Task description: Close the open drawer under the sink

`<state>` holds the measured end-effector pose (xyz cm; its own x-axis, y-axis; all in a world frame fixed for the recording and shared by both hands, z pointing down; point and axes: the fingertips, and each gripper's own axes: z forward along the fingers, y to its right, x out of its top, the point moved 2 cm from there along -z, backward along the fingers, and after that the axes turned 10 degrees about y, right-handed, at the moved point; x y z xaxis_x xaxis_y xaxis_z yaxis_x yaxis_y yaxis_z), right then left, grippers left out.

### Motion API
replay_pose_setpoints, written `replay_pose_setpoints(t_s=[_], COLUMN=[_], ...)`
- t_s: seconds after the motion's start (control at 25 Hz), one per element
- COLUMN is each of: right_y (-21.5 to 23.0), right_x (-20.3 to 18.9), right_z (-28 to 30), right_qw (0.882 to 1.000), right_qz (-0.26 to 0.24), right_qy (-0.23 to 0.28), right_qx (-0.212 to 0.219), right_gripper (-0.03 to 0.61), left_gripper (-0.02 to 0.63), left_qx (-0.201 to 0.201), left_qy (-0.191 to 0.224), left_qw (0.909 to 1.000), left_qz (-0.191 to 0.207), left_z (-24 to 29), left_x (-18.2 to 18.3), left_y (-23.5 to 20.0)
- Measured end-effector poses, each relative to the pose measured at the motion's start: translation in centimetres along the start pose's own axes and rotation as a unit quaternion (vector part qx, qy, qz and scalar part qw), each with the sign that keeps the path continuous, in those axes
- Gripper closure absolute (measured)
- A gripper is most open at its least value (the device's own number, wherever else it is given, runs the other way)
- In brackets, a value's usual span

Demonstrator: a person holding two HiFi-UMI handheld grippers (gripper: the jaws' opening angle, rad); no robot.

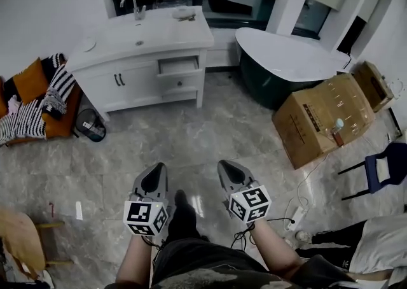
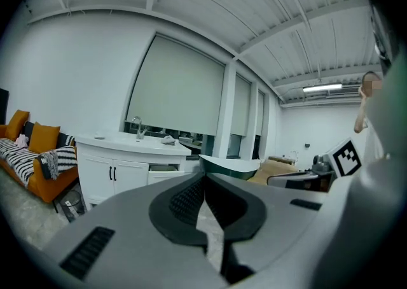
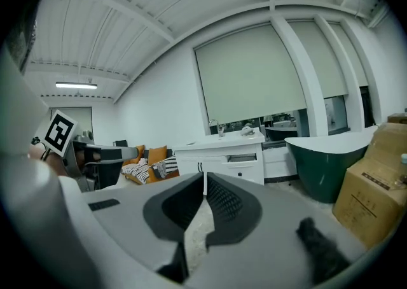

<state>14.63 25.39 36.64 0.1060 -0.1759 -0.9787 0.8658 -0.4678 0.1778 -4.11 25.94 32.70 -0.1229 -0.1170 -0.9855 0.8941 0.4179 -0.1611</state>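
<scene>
A white vanity cabinet (image 1: 137,81) with a sink top and a faucet (image 1: 134,6) stands against the far wall. Its top right drawer (image 1: 179,65) is pulled out a little; the same open drawer (image 2: 164,169) shows in the left gripper view and again as the drawer (image 3: 243,159) in the right gripper view. My left gripper (image 1: 156,170) and right gripper (image 1: 227,168) hover side by side low in the head view, well short of the cabinet. Both have jaws shut with nothing between them.
A dark green bathtub (image 1: 286,65) stands right of the vanity. A cardboard box (image 1: 327,116) lies on the marble floor at right, with a blue chair (image 1: 381,170) and a power strip (image 1: 296,213) nearby. An orange sofa (image 1: 35,100) and a small bin (image 1: 92,125) are at left.
</scene>
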Motion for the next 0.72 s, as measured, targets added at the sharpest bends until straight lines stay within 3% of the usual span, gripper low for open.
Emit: replay_pose_setpoints(t_s=[0.72], right_y=[7.3], right_x=[1.5], right_z=[22.2], right_qw=[0.997], right_qz=[0.021], right_qy=[-0.035], right_qx=[-0.059], right_gripper=[0.548], left_gripper=[0.598], left_qx=[-0.029], left_qy=[-0.044], left_qw=[0.9984], left_qz=[-0.022], left_z=[18.6], left_x=[0.3], left_y=[-14.5])
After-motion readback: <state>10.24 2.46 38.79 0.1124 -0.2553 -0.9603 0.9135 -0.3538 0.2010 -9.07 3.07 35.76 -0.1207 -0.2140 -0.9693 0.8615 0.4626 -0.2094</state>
